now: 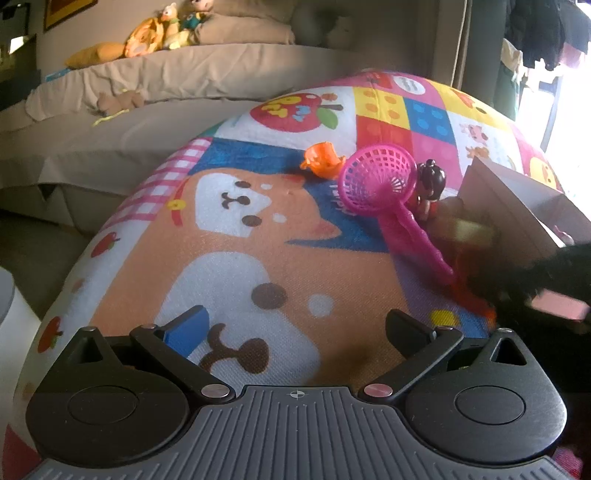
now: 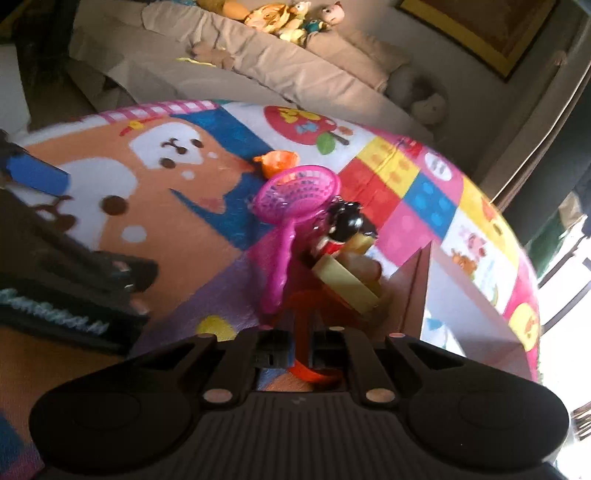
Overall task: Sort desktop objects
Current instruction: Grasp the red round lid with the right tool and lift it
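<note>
My right gripper [image 2: 301, 339] is shut on an orange-red toy [image 2: 308, 306] that carries a yellowish block [image 2: 347, 286], held just left of an open cardboard box [image 2: 461, 295]. The toy also shows blurred in the left wrist view [image 1: 469, 284]. A pink toy strainer [image 1: 380, 181] lies on the colourful play mat [image 1: 258, 229], with a black-haired doll in red [image 1: 430, 184] beside it and an orange toy cup [image 1: 321, 160] behind. My left gripper [image 1: 295, 328] is open and empty, low over the mat.
The box [image 1: 517, 206] stands at the mat's right side. A beige sofa [image 1: 166, 85] with plush toys [image 1: 162, 29] runs behind the mat. The left gripper and hand [image 2: 74, 266] show at the left of the right wrist view.
</note>
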`<action>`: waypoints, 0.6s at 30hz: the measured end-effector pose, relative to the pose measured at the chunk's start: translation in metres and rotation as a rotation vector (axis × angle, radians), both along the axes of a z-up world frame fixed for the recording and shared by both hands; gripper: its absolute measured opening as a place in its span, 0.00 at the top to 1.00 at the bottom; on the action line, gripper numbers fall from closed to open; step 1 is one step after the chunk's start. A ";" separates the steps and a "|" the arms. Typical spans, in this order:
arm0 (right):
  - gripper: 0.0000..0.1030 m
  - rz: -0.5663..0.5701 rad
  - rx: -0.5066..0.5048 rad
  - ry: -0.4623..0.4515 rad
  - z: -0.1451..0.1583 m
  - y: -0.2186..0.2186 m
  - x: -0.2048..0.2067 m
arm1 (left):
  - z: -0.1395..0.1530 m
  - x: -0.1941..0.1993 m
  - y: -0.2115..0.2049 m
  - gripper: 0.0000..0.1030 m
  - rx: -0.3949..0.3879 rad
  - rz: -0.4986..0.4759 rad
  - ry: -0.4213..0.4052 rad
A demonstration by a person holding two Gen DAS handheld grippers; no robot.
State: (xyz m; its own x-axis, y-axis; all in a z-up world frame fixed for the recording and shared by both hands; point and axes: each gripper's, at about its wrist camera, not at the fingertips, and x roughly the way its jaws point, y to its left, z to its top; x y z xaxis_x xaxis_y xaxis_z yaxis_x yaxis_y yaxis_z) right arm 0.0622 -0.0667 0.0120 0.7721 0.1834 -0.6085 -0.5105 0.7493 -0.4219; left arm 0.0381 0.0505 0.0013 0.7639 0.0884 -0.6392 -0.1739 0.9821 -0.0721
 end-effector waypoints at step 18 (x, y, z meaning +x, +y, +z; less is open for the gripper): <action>0.53 -0.081 0.293 0.112 0.033 -0.125 -0.080 | 0.004 0.007 -0.014 0.00 0.074 -0.043 0.026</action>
State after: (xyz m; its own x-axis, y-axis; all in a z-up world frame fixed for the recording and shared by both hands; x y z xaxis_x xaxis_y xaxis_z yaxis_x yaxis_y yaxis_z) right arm -0.0178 -0.1916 0.0448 0.7225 0.3045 -0.6207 -0.4755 0.8706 -0.1263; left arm 0.0446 0.0366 0.0056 0.7511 0.1034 -0.6520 -0.1325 0.9912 0.0045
